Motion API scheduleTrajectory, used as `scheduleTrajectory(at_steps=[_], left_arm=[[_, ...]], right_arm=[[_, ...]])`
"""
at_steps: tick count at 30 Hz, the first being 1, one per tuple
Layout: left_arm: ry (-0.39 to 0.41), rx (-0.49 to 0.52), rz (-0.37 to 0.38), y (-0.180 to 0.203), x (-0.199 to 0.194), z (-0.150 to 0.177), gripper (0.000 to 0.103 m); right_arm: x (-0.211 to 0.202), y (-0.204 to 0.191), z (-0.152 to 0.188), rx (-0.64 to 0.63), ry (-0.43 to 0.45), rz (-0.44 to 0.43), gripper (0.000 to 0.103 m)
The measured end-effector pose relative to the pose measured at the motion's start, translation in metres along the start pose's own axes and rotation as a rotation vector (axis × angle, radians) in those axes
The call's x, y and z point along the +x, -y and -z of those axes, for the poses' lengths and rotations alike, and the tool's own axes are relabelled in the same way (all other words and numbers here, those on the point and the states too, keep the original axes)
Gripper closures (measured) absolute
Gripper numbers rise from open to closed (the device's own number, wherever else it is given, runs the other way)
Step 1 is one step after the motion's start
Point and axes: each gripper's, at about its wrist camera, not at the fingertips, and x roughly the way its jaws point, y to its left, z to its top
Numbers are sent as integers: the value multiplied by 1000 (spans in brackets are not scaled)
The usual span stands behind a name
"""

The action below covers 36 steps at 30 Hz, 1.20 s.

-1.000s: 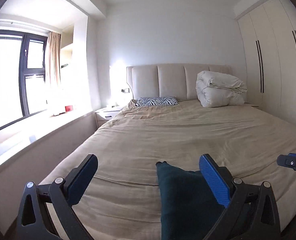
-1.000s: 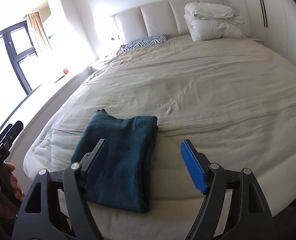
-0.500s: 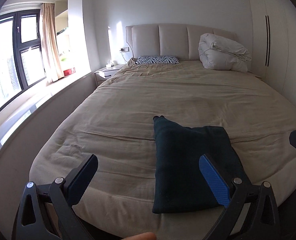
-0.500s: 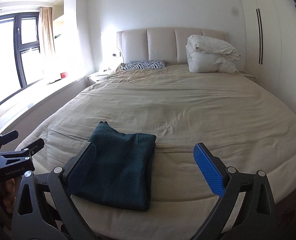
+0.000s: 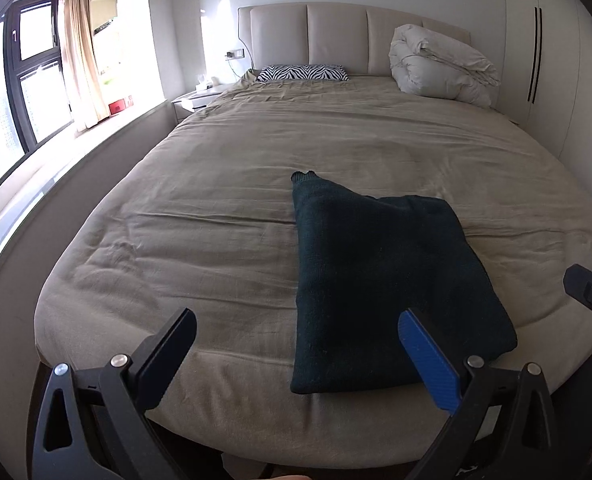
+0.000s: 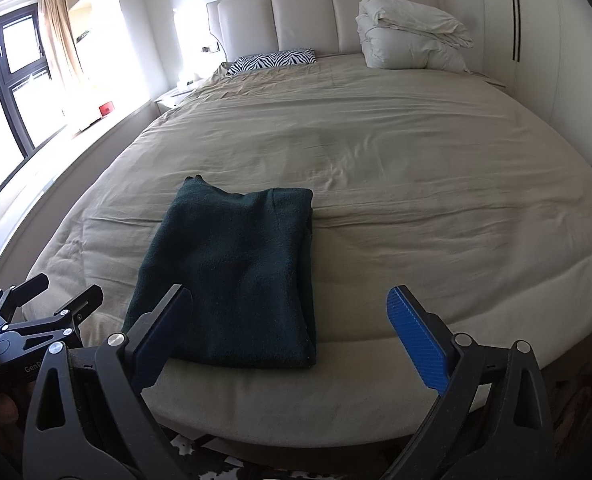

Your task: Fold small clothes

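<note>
Left wrist view: left gripper (image 5: 296, 344) spread wide, empty. Dark green garment (image 5: 380, 280) lies folded, lower centre-right, on the bed (image 5: 215, 184) near its foot edge. Risk: a careless nudge could drag it off the edge.

Right wrist view: right gripper (image 6: 287, 320) released, empty; garment lower left. Zebra pillow (image 6: 273, 60) and duvet bundle (image 6: 408, 38) far off, upper frame; nothing blocks.

Left wrist view: from bed foot, facing headboard, angled down.
Right wrist view: same, further right.
Shared: folded dark-green fleece garment (image 5: 384, 280) (image 6: 235, 276), at 1 o'clock left view, 11 o'clock right.
</note>
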Motion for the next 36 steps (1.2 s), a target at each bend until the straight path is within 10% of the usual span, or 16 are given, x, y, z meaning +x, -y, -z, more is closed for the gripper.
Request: scheduleTrajectory(at_steps=[36], left_arm=[[-77,-19,27,-3,20,11,0]], right_arm=[[38,-6,16,-12,-85,7,3]])
